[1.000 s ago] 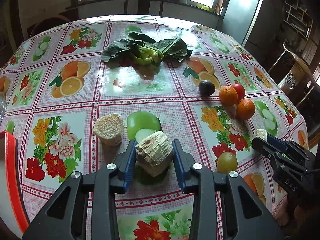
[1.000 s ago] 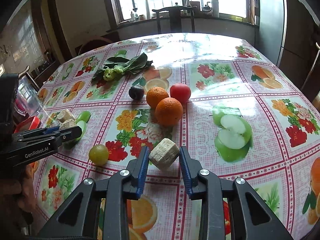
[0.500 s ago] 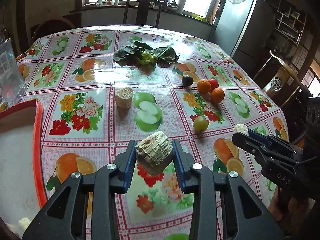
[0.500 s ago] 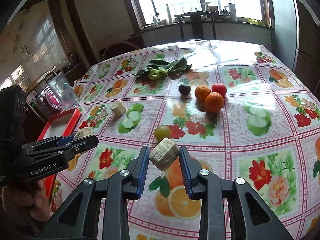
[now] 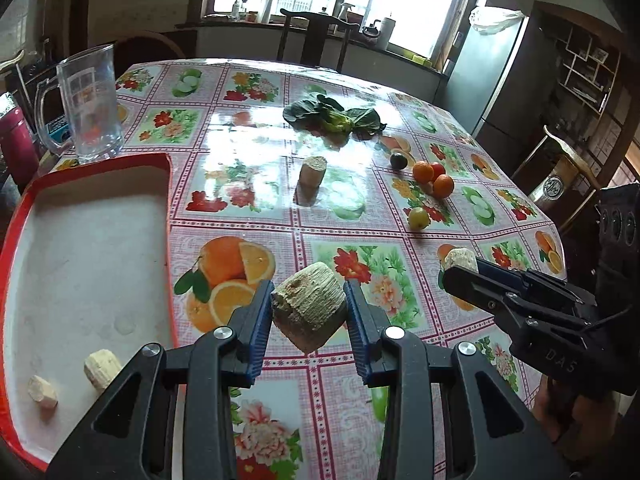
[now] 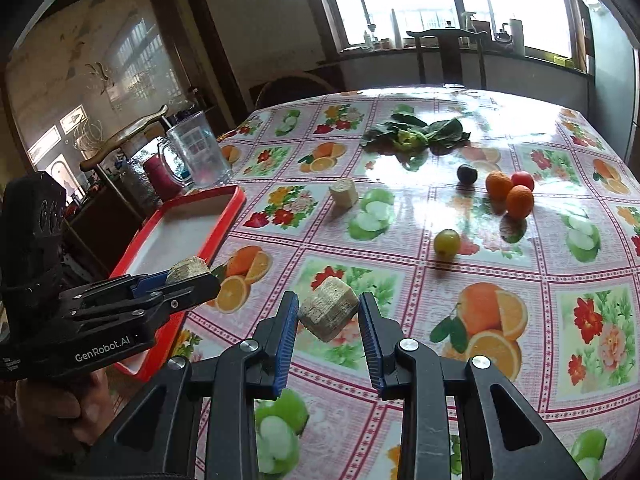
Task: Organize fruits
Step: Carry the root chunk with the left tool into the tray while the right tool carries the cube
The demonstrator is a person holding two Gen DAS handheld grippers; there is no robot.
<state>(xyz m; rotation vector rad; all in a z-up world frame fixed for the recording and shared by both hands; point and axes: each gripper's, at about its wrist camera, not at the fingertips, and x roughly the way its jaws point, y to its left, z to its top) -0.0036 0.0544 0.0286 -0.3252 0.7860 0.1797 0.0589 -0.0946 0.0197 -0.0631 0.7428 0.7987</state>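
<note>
My left gripper point(image 5: 308, 308) is shut on a beige ridged corn-cob chunk point(image 5: 310, 310), held above the tablecloth just right of the red-rimmed tray point(image 5: 170, 208). My right gripper point(image 6: 329, 314) is shut on a smaller cob chunk point(image 6: 328, 312), also held above the table. Each gripper shows in the other's view: the right gripper point(image 5: 460, 268) at the right, the left gripper point(image 6: 192, 276) at the left over the tray's edge. Two small cob pieces point(image 5: 102, 364) lie in the tray. A third chunk point(image 5: 313, 171) stands on the table.
Two oranges point(image 6: 519, 201), a red fruit point(image 6: 523, 179), a dark plum point(image 6: 467, 173) and a yellow-green fruit point(image 6: 447, 242) sit toward the right of the table. Leafy greens point(image 6: 416, 132) lie farther back. A clear jug point(image 5: 90, 104) stands behind the tray. Chairs surround the table.
Both grippers have pulled back and to the left with their cob chunks, away from the fruit. The tray and the jug have come into view at the left.
</note>
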